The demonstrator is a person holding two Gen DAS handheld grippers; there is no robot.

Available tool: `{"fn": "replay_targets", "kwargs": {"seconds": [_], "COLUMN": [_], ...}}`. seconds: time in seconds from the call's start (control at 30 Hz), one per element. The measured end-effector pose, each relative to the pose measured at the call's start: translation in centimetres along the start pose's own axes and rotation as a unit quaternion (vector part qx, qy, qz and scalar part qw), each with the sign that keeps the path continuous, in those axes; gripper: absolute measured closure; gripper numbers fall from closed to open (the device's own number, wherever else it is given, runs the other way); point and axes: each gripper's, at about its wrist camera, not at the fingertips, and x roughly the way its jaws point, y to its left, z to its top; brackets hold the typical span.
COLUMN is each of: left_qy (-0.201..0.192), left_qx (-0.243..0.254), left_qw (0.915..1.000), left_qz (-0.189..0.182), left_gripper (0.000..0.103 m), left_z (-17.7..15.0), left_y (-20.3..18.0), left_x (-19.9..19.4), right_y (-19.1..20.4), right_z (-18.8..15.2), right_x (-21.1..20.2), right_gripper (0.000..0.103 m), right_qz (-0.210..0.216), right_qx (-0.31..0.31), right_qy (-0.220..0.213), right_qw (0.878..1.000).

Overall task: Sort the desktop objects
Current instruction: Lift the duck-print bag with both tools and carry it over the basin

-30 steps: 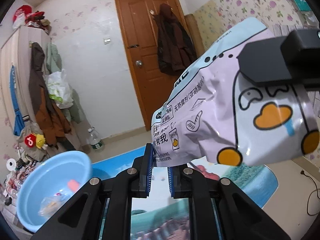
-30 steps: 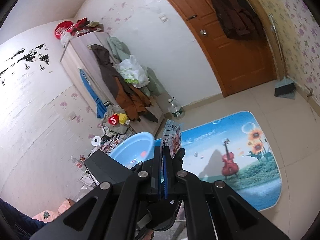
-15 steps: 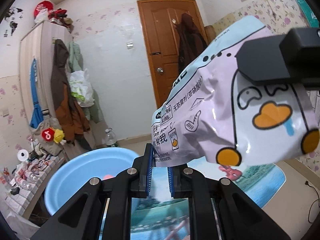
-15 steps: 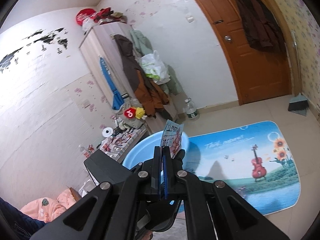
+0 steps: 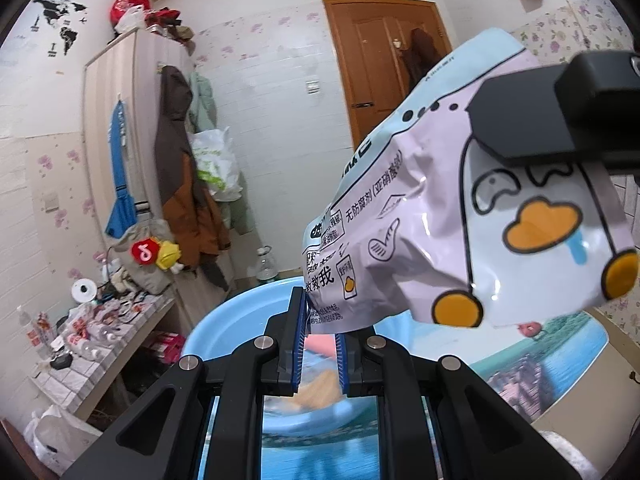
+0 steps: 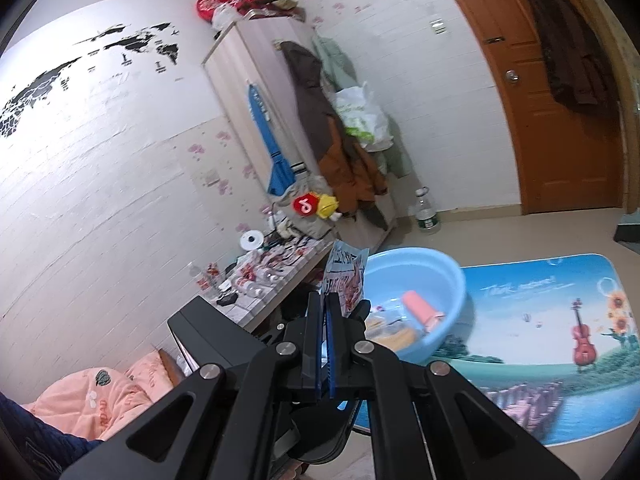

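Note:
A lilac snack bag with a cartoon duck (image 5: 460,208) hangs in the air, and in the left wrist view the black right gripper clamps its upper right part. My left gripper (image 5: 319,332) has its jaws a little apart, with the bag's lower corner between its blue pads (image 5: 298,336). In the right wrist view my right gripper (image 6: 325,328) is shut on the bag's edge (image 6: 345,276). A light blue basin (image 6: 416,280) stands on the floor below, holding a pink item (image 6: 420,310) and other packets.
A low tiled shelf with bottles and clutter (image 6: 264,276) stands left of the basin. A wardrobe with hanging coats (image 5: 132,152) is behind it. A blue printed mat (image 6: 540,328) covers the floor. A water bottle (image 6: 426,216) and a wooden door (image 6: 560,112) are at the back.
Both grippers and the bag have swung left. The basin has come from the far left to right under the left gripper. The grip on the bag is unchanged.

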Motion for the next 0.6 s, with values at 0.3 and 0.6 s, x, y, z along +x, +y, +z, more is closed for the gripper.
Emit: {"fn": "replay_targets", "kwargs": {"seconds": [0.3,0.6], "left_qy": [0.011,0.035], "left_qx": [-0.015,-0.024], "left_qw": [0.9996,0.9989], "left_qz": [0.020,0.022], "left_gripper": [0.090,0.090], "left_z": [-1.3,-2.9], "left_y": [3.9,5.7], "left_x": [0.4,2.5], "right_y": [2.0,1.8], "right_z": [0.1,-0.2], "right_x": [3.9,7.7], "right_gripper": [0.101,0.101], "right_qz": [0.014,0.017], "right_qx": [-0.012,-0.007], "right_qy": [0.021,0.046], "right_qw": [1.000,0.999]}}
